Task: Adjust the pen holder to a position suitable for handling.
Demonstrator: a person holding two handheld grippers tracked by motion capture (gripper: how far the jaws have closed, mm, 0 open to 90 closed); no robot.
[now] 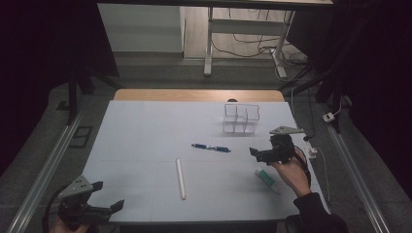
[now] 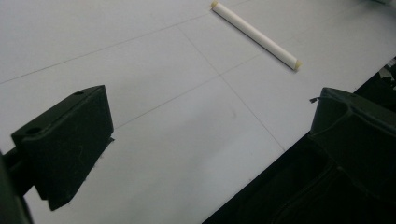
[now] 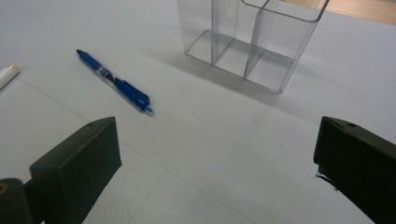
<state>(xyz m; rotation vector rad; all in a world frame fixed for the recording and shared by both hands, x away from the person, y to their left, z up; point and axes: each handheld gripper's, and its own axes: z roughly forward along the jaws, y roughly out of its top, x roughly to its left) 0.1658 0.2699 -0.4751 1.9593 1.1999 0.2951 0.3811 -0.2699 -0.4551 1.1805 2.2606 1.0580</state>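
A clear plastic organizer with compartments stands empty at the table's far right; the right gripper view has it straight ahead. A blue pen lies in the middle. A white stick lies nearer the front, and its end pokes in at the left of the right gripper view. A white tube with a green cap rests by the right hand. My right gripper hovers open, right of the pen. My left gripper is open and empty at the front left corner.
The white table mat has bare room across its left half. The table's front edge runs under my left gripper. Dark floor, metal rails and a desk frame with cables surround the table.
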